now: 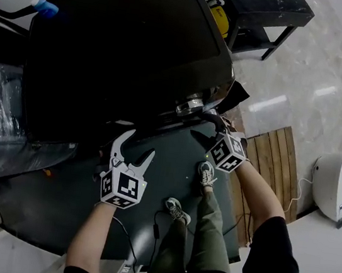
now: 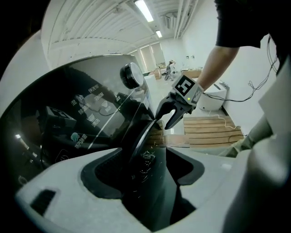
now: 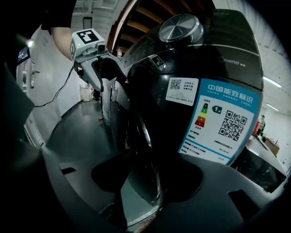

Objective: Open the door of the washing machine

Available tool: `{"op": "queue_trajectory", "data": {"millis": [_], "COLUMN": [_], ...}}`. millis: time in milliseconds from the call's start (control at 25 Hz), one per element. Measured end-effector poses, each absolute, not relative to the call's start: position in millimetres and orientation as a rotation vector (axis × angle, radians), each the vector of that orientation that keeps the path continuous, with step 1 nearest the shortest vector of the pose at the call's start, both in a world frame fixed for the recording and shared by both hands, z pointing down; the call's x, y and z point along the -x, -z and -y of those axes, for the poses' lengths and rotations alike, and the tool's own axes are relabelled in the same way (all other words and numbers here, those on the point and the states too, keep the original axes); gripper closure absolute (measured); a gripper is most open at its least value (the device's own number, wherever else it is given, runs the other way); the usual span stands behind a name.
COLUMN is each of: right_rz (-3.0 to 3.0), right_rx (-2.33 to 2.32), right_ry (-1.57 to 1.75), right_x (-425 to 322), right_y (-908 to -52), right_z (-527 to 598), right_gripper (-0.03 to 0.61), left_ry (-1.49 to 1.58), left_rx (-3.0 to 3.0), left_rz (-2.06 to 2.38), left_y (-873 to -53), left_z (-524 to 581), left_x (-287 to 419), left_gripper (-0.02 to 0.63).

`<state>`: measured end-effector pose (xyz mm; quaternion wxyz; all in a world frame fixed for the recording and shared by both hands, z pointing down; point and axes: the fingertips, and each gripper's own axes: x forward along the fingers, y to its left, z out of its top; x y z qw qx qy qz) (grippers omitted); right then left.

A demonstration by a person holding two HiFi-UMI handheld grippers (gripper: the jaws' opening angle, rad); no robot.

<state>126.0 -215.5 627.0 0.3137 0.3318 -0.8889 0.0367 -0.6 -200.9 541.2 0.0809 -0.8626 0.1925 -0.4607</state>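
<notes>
Both the left tongs [image 1: 138, 150] and right tongs [image 1: 209, 131] stand spread, clenching nothing, astride opposite edges of the round door [image 3: 144, 136] fronting the black washing machine [image 1: 126, 50], seemingly seeking purchase to pull it open.

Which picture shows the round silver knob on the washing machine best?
The right gripper view: the knob looks big and clear there. The left gripper view shows it smaller, from the side. The head view shows only a small shiny bit.

Head view: washing machine [image 1: 126, 50] front hidden under its top; right tool [image 1: 210, 132] tips indistinct.
</notes>
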Motion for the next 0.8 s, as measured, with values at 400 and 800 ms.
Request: {"op": "queue_trajectory", "data": {"millis": [400, 800], "right_rz": [2.326, 2.303], "right_rx": [-0.736, -0.738], "right_ry": [0.037, -0.014], "right_x": [-121, -119], "right_y": [-640, -642], "right_z": [217, 217], "right_gripper": [0.414, 0.424], "left_ry": [1.422, 1.445], "left_rx": [2.521, 2.423], "left_rz": [-0.531, -0.576], "left_y": [-549, -545], "left_z": [208, 217], "left_x": [-1, 2], "left_gripper": [0.324, 0.457]}}
